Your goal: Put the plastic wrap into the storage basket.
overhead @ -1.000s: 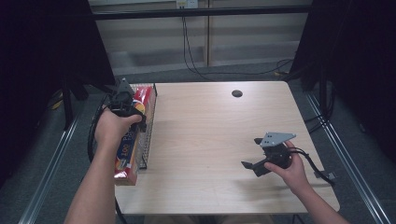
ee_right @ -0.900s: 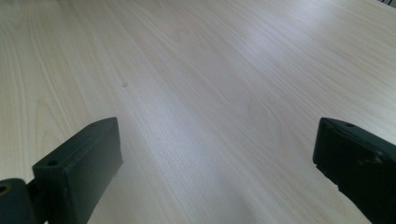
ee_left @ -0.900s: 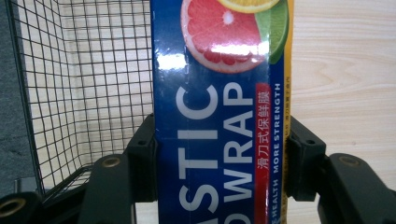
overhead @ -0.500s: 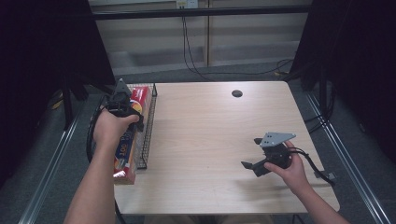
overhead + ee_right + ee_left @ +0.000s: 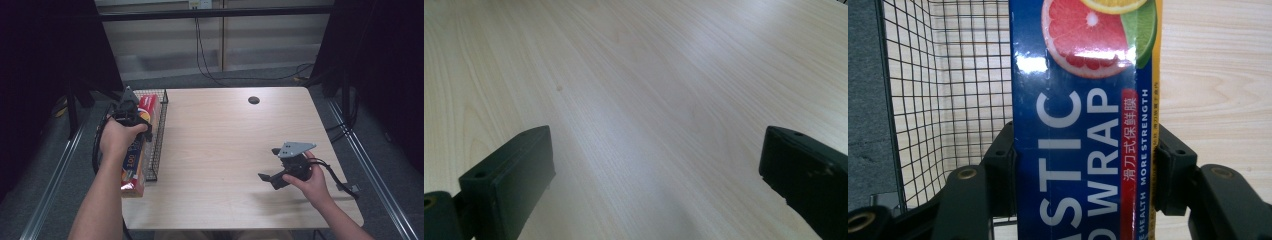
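A long blue plastic wrap box (image 5: 135, 162) with citrus fruit printed on it is in my left gripper (image 5: 130, 119), whose jaws are shut on its two long sides. It hangs lengthwise over the black wire basket (image 5: 161, 131) at the table's left edge, with its near end past the basket's front. In the left gripper view the box (image 5: 1078, 125) stands between both pads (image 5: 1000, 170), with the basket mesh (image 5: 948, 75) behind it. My right gripper (image 5: 268, 164) is held over the table's right front part, open and empty. Its view has bare wood between the gripper's (image 5: 656, 170) wide jaws.
The wooden table (image 5: 225, 135) has a small dark round hole (image 5: 253, 100) near its far edge. Cables trail from both grippers. Dark curtains and metal floor rails flank the table on either side.
The left hand with the box has shifted only slightly over the basket. The right hand has kept still.
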Action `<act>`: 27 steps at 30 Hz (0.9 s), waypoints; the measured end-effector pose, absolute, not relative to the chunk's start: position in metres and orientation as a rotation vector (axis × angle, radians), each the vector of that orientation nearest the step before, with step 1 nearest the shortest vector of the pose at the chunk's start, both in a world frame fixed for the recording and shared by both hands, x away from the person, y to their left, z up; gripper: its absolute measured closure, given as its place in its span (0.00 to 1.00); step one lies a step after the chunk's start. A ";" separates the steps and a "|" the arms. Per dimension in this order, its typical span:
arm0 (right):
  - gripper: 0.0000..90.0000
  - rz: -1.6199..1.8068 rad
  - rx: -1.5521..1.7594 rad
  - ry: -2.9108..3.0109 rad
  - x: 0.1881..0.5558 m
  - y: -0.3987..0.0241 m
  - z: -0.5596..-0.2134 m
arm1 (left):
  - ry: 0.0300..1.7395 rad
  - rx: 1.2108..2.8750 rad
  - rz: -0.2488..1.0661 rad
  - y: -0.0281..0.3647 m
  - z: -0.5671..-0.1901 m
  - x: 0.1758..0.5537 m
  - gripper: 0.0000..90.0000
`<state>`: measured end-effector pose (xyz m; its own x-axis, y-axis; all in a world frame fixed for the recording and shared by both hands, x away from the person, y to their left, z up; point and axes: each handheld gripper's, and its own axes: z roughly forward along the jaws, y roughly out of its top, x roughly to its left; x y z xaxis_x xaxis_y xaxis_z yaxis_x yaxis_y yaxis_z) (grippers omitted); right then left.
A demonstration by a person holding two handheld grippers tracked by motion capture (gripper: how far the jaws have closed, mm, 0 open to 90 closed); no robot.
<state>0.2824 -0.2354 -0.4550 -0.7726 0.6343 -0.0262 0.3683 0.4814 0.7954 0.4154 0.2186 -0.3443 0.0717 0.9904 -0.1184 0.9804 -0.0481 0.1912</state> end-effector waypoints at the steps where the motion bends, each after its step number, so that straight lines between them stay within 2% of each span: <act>1: 0.01 1.182 0.846 2.416 0.282 -0.235 -0.455 | 2.010 2.123 0.058 0.219 -0.345 0.416 0.47; 27: 0.01 1.168 0.842 2.435 0.282 -0.234 -0.457 | 2.046 2.120 0.057 0.230 -0.360 0.429 0.47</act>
